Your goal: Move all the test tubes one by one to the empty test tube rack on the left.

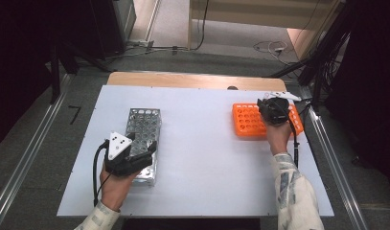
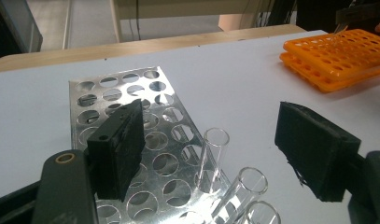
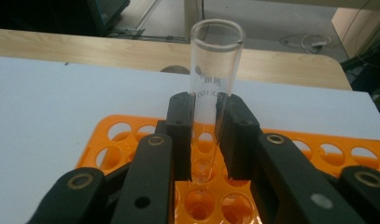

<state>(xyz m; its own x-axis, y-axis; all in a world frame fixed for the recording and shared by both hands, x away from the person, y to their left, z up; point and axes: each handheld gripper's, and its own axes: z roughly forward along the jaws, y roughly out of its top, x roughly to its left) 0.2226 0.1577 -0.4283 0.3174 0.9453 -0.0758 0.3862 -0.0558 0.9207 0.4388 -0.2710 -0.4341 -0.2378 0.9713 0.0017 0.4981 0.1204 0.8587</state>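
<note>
Two forearms enter from the near edge of the tabletop, each in a pale, light-patterned long sleeve (image 1: 294, 191) with faint grey mottling. The left hand (image 1: 115, 184) carries the left gripper (image 1: 145, 154), a black body topped by a grey three-cornered plate (image 1: 119, 144) with small dark dots, and a black cable (image 1: 95, 172) looping from its rear. The right gripper (image 1: 273, 111) is black too, with a black cable (image 1: 295, 143) trailing beside the wrist. Seen close in the gripper views, each has two thick matt-black rectangular jaws on rounded black arms, pinned with brass-ringed rivets (image 3: 80, 181) and one pale round screw head (image 3: 321, 201).
</note>
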